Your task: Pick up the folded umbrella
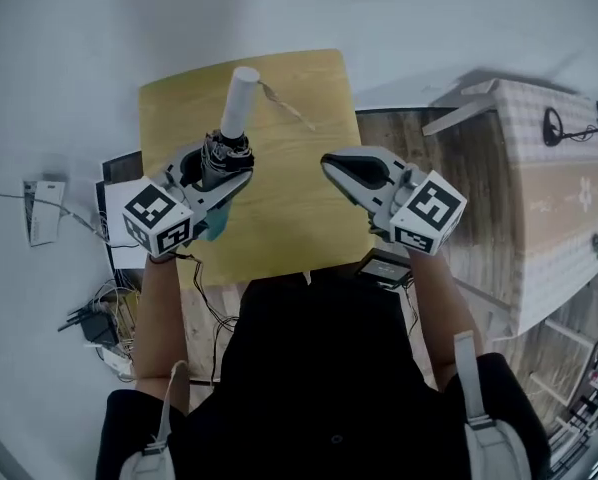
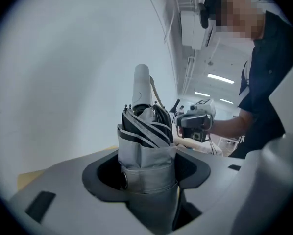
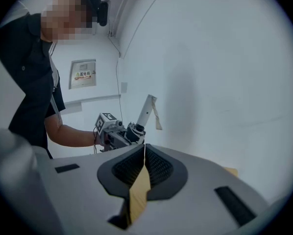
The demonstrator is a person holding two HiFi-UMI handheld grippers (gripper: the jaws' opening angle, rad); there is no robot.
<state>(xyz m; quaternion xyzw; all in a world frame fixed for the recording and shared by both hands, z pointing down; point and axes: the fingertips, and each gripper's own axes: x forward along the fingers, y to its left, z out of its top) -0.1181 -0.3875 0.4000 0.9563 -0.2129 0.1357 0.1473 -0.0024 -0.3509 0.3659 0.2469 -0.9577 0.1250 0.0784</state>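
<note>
One folded umbrella [image 1: 235, 108]; two tools [image 1: 229, 173] [image 1: 331, 165]; one yellow tabletop [image 1: 299, 218].

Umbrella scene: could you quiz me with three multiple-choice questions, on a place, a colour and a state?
1. Where is the umbrella? A) lying on the table B) in the left tongs C) on the floor
2. Its handle is: A) white B) red C) green
3. The right tongs are: A) shut, empty B) gripping the umbrella C) wide open
Answers: B, the left tongs clamp its folded cloth; A, the handle sticks up white; A, their tips meet with nothing between.
</note>
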